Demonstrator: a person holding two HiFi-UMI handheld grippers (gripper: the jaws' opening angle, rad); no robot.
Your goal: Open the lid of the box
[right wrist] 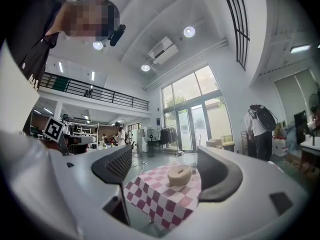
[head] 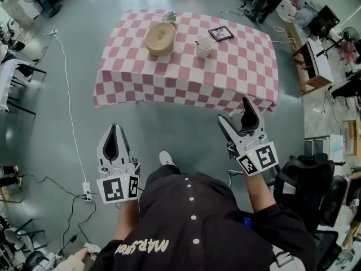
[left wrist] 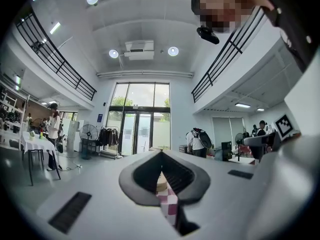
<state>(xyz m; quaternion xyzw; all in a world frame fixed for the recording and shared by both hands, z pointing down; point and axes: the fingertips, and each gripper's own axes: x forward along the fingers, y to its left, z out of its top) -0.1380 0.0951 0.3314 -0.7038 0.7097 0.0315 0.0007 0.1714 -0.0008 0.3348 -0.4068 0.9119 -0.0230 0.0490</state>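
The box (head: 159,37) is a round woven tan one with its lid on, standing on the far left part of a table with a red-and-white checked cloth (head: 186,83). Both grippers are held well short of the table, over the grey floor. My left gripper (head: 115,127) is shut, its fingertips together and nothing in it. Through its narrow slit in the left gripper view (left wrist: 161,156) only a sliver of the box (left wrist: 160,184) shows. My right gripper (head: 234,110) is open and empty. In the right gripper view (right wrist: 165,156) the box (right wrist: 179,174) sits between the jaws, far off.
On the table also stand a white cup (head: 204,46), a dark picture frame (head: 221,34) and a small plant (head: 171,17). Cables and a power strip (head: 86,189) lie on the floor at left. A black office chair (head: 307,179) and desks crowd the right side.
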